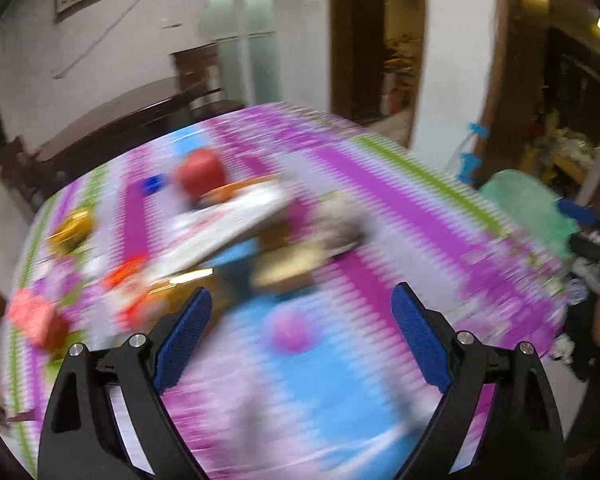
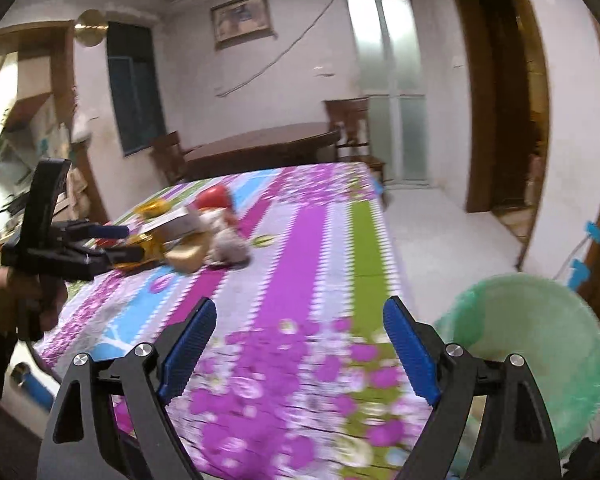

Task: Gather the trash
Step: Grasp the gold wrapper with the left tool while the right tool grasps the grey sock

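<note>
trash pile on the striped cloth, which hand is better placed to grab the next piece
Left, probably. The open left gripper is beside the heap of wrappers and crumpled paper. The open, empty right gripper sits at the near edge, beside the green-lined bin.

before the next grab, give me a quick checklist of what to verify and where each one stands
1. Right gripper empty: ok, jaws wide, only the floral tablecloth between them.
2. Left gripper empty: ok, jaws wide, nothing between the pads.
3. Trash left to collect: ok, a clutter pile sits at the table's far side.
4. Green-lined bin open: ok, beside the table edge, mouth unobstructed.
5. Next item chosen: cannot tell, left view is motion-blurred.
6. Bin contents: cannot tell.
</note>
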Motion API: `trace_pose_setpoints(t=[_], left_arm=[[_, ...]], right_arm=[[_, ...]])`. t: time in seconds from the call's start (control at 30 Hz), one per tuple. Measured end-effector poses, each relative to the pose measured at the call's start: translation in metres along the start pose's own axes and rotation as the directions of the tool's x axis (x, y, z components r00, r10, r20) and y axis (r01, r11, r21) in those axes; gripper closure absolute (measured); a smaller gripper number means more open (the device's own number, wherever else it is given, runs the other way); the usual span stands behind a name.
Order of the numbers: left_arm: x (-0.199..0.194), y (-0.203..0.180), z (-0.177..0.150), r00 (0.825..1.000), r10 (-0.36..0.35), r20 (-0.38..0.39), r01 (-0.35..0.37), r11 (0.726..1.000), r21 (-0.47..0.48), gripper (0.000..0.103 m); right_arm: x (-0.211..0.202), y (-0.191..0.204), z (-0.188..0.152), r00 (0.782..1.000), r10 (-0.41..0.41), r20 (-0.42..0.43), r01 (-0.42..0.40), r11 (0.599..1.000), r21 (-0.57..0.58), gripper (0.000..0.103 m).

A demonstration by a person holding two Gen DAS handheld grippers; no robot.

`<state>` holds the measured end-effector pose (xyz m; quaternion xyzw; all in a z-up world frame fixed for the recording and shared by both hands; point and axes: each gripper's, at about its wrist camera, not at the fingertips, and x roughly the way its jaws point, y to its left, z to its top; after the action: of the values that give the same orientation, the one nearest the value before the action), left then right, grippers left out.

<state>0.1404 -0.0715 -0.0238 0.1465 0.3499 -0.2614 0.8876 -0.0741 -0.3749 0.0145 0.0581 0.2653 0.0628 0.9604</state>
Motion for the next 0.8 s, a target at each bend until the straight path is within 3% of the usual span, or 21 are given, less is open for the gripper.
trace_pose_setpoints(t=[0.07, 0.13, 0.33, 0.4, 0.43, 0.5, 0.57, 0.7, 0.8], left_arm=[[-0.003, 0.033, -0.008, 0.998, 0.058, 0.0, -0.058, 0.998, -0.018, 0.015], [-0.002, 0.061, -0.011, 0.997, 0.072, 0.009, -0.071, 0.996, -0.046, 0.015], [0.033, 0.082, -0.015, 0.996, -0.061, -0.067, 0.06, 0.998, -0.023, 0.014], [0.046, 0.079, -0.016, 0.994, -0.056, -0.095, 0.054, 0.998, -0.022, 0.022], [0.053, 0.077, -0.017, 0.991, -0.069, -0.114, 0.068, 0.998, -0.014, 0.035], [0.053, 0.072, -0.02, 0.993, -0.046, -0.105, 0.047, 0.999, 0.007, 0.047], [0.055, 0.072, -0.02, 0.99, -0.091, -0.11, 0.088, 0.996, -0.025, 0.075], [0.049, 0.069, -0.027, 0.993, -0.095, -0.074, 0.09, 0.994, -0.069, 0.085], [0.035, 0.064, -0.036, 0.992, -0.114, -0.047, 0.108, 0.988, -0.108, 0.089]], right_arm=[[0.011, 0.017, 0.0, 1.0, 0.026, -0.016, -0.027, 0.999, -0.019, 0.016], [0.024, 0.031, -0.002, 0.998, 0.048, -0.031, -0.049, 0.998, -0.03, 0.016], [0.049, 0.064, -0.004, 0.993, 0.094, -0.07, -0.099, 0.993, -0.06, 0.016], [0.053, 0.065, -0.004, 0.992, 0.098, -0.076, -0.103, 0.992, -0.067, 0.016], [0.055, 0.068, -0.003, 0.992, 0.101, -0.08, -0.107, 0.992, -0.071, 0.016], [0.058, 0.069, -0.002, 0.991, 0.105, -0.087, -0.112, 0.991, -0.073, 0.016], [0.063, 0.067, 0.0, 0.988, 0.114, -0.101, -0.122, 0.99, -0.074, 0.016], [0.077, 0.071, 0.007, 0.978, 0.161, -0.135, -0.176, 0.978, -0.114, 0.022], [0.092, 0.077, 0.017, 0.968, 0.185, -0.171, -0.211, 0.966, -0.151, 0.037]])
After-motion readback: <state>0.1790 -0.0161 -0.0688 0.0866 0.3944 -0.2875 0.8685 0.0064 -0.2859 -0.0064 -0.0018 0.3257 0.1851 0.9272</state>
